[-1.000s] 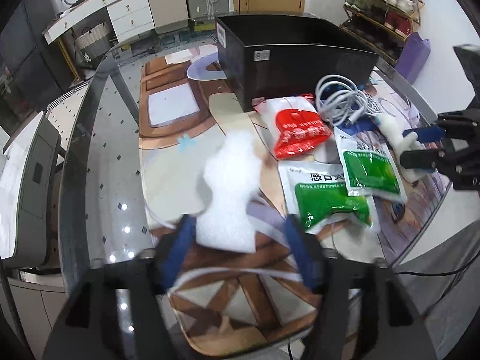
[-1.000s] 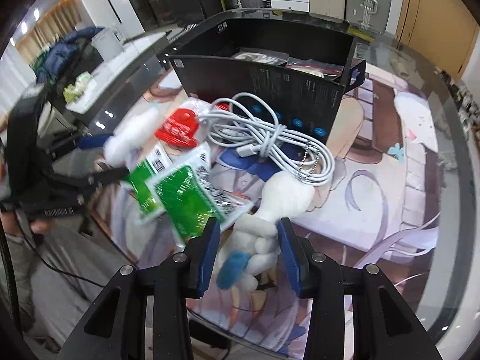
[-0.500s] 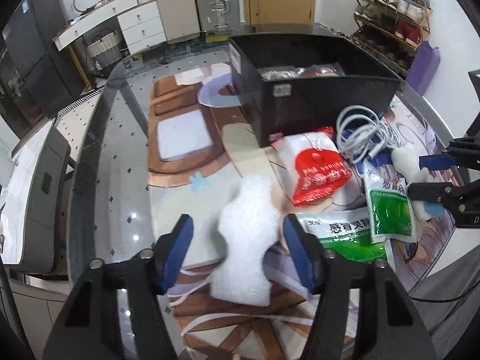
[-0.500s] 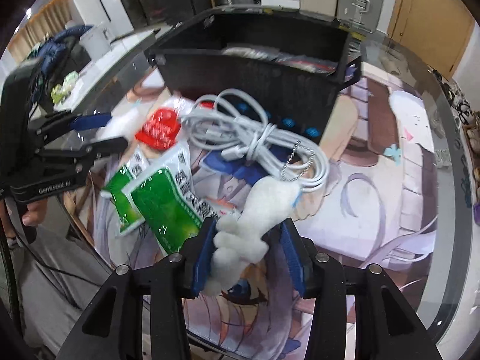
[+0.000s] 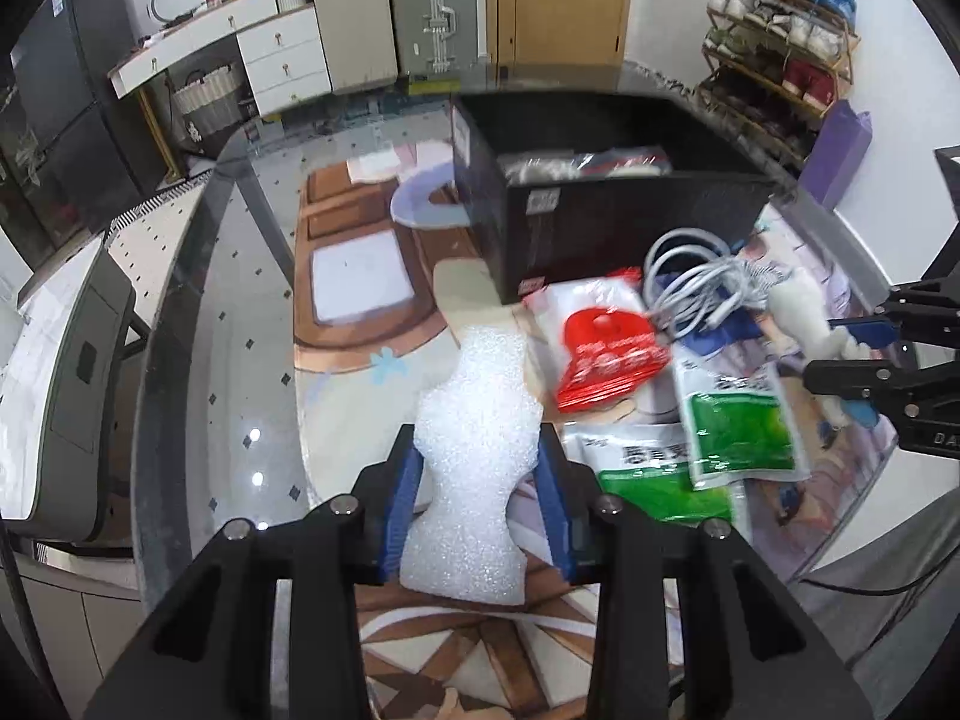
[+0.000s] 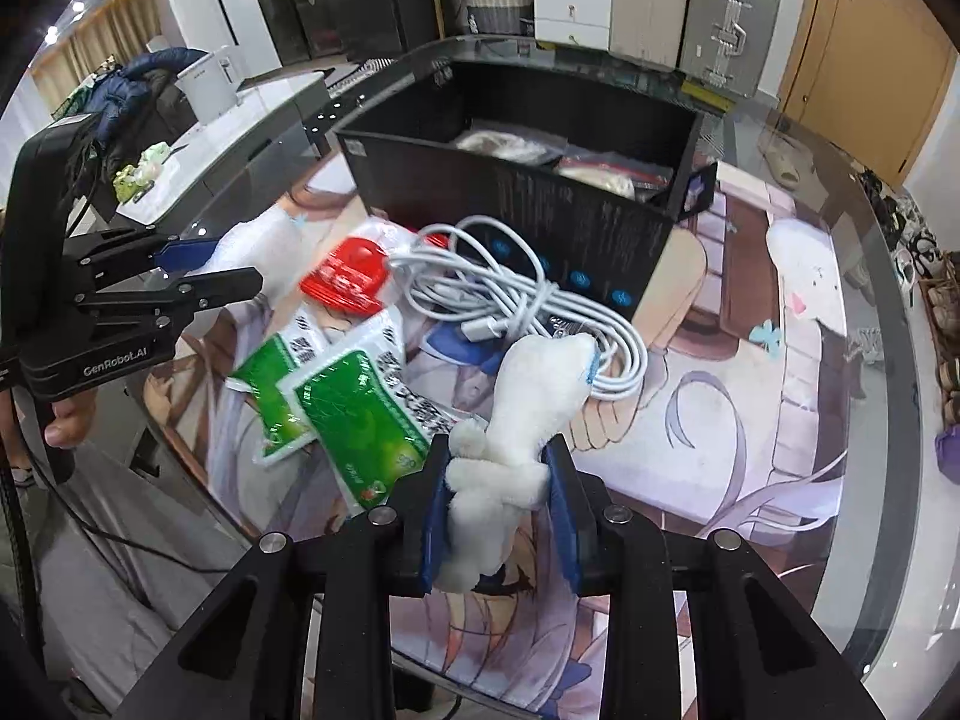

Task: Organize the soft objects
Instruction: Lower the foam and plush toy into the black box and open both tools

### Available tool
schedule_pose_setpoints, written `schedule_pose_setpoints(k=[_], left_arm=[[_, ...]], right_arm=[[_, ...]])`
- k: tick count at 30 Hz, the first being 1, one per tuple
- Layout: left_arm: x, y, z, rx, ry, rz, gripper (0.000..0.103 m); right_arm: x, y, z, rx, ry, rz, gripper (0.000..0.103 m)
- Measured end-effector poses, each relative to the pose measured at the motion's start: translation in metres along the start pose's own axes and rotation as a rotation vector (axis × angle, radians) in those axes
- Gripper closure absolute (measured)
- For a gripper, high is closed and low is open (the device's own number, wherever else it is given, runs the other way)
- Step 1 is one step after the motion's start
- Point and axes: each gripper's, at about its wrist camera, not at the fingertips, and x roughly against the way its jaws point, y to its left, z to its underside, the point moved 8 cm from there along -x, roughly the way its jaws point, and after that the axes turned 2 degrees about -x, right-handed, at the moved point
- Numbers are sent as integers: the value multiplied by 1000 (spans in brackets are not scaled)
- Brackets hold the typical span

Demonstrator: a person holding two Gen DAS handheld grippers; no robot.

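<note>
The left gripper point(image 5: 480, 498) has closed on the white foam piece point(image 5: 474, 456). The right gripper point(image 6: 498, 504) pinches the white plush toy point(image 6: 528, 414), with the black box point(image 6: 516, 180) at 12 o'clock.

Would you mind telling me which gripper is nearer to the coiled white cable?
Right. The right gripper, shut on the white plush toy, sits just in front of the coiled white cable; the left gripper, gripping white foam, is farther off, beyond the packets.

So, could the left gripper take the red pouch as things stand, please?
Probably not yet: the left gripper is shut on the white foam piece. The red pouch lies unobstructed ahead.
</note>
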Motion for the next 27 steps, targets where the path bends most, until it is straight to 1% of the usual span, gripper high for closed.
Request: schedule_pose_setpoints(k=[5, 8, 12, 16, 19, 22, 27], left_arm=[[23, -9, -9, -14, -67, 5, 67], [38, -18, -20, -17, -106, 17, 67], [57, -31, -41, -28, -175, 27, 67], [62, -41, -59, -19, -190, 70, 67], [68, -46, -73, -9, -221, 64, 67], [72, -50, -86, 0, -246, 79, 67], [73, -48, -101, 25, -269, 62, 67]], right_arm=[[23, 12, -8, 19, -56, -15, 73], [43, 21, -21, 30, -115, -20, 73], [69, 24, -38, 19, -195, -24, 73], [89, 22, -53, -11, -269, -14, 73], [102, 23, -63, -15, -312, 8, 73], [109, 26, -73, 5, -341, 40, 73], [116, 25, -87, -6, -380, 63, 73]])
